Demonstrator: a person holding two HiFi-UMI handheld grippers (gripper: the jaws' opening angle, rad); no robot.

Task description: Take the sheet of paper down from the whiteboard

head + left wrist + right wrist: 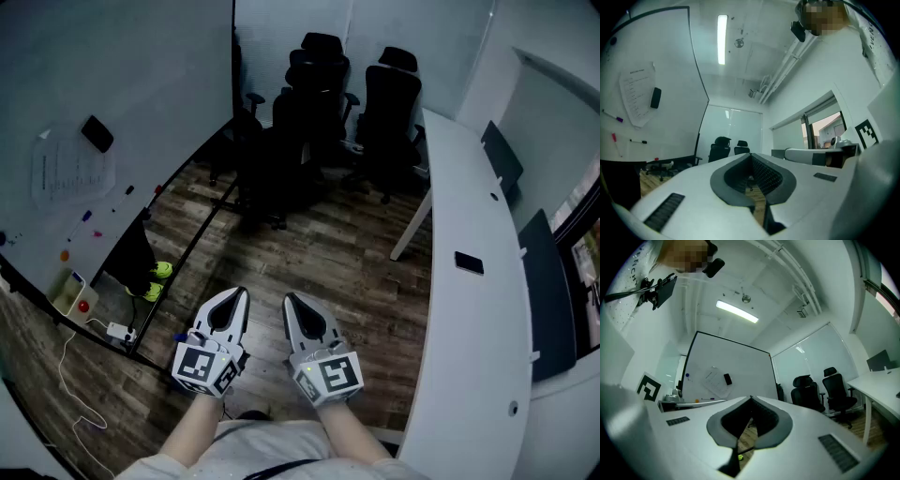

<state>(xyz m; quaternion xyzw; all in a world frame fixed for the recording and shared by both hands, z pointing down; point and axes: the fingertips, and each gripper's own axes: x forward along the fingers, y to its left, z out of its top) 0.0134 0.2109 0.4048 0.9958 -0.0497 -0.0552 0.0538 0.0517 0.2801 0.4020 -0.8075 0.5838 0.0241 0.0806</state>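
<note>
Overhead, the left gripper (234,300) and the right gripper (298,307) are side by side above the wooden floor (319,244), each with its jaws pressed together and empty. The sheet of paper (66,169) hangs on the whiteboard (141,75), well ahead and to the left of the left gripper, with a black eraser (97,133) at its edge.

Seen from the left gripper (751,157), the jaws meet with nothing between them. The sheet (637,93) is far off to the upper left, beside the eraser (656,97).

Seen from the right gripper (751,400), the jaws are likewise closed and empty. The sheet (715,380) lies well beyond the tips, slightly to the left.
</note>
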